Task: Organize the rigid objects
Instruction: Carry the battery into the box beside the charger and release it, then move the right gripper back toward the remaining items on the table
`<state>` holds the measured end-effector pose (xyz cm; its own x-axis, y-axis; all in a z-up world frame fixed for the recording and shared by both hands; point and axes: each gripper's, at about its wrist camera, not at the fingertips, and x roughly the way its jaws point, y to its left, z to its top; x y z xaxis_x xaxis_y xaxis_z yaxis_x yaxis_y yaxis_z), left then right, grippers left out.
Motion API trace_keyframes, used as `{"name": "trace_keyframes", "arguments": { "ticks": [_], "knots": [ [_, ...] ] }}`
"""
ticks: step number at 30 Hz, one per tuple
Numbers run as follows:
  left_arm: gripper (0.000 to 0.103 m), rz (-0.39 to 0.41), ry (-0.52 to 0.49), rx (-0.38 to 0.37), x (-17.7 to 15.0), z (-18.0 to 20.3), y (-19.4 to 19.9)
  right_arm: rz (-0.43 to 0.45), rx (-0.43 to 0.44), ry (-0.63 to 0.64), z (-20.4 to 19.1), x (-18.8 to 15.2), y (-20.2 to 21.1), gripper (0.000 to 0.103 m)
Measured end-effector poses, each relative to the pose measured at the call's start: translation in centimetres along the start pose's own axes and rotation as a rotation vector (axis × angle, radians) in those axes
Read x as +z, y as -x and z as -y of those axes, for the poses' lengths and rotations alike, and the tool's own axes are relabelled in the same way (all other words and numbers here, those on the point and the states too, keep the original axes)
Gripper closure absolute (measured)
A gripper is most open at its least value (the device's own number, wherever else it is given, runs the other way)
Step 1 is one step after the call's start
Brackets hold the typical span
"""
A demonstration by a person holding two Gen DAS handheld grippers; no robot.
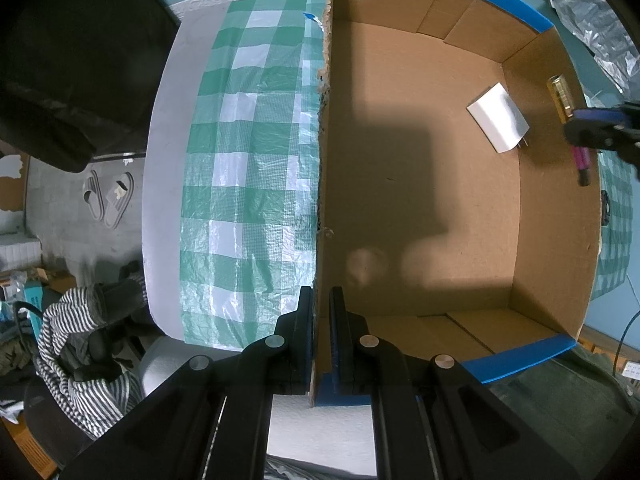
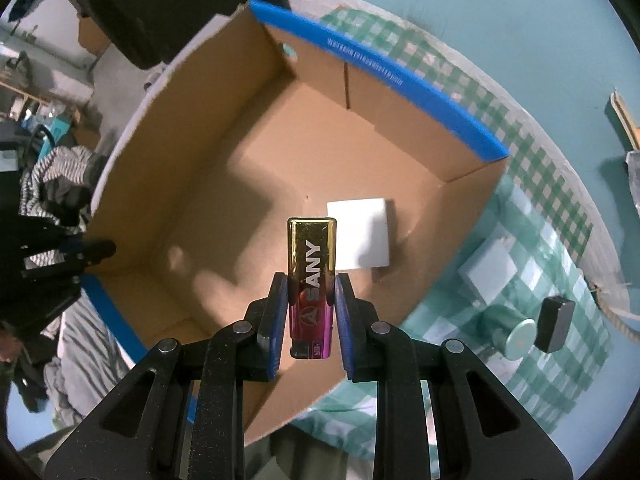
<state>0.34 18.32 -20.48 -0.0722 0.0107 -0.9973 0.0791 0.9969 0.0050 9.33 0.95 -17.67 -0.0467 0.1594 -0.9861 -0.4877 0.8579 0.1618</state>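
Right gripper (image 1: pixel 592 128) cut off by right edge of left wrist view; fingers hid middle of lighter (image 1: pixel 560 94). White block's (image 2: pixel 362 232) lower left corner hidden behind lighter (image 2: pixel 312 280). Blue rim print on box (image 2: pixel 360 62) too blurred to read. Dark object (image 2: pixel 554 324) at lower right unidentifiable.

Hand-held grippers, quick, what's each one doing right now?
Left hand-held gripper: closed on the cardboard box wall.
Right hand-held gripper: closed on the gold-and-pink lighter, over the box.
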Motion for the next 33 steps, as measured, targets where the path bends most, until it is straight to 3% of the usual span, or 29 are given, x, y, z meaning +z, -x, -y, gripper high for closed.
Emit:
{"name": "trace_keyframes", "arguments": {
  "ticks": [11, 23, 26, 33],
  "knots": [
    [0.096, -0.003, -0.002, 0.002, 0.2, 0.0, -0.1, -0.057, -0.009, 0.006, -0.1, 0.1, -3.2, 0.08],
    [0.096, -0.008, -0.003, 0.0, 0.2, 0.2, 0.0, -0.069, -0.025, -0.005, -0.5, 0.1, -4.0, 0.08],
    [0.096, -0.008, -0.002, 0.0, 0.2, 0.2, 0.0, -0.06, -0.028, -0.017, -0.3, 0.1, -3.6, 0.071],
    [0.096, -0.01, -0.003, 0.0, 0.1, 0.2, -0.1, -0.028, -0.031, -0.018, 0.5, -0.5, -2.1, 0.062]
  ]
}}
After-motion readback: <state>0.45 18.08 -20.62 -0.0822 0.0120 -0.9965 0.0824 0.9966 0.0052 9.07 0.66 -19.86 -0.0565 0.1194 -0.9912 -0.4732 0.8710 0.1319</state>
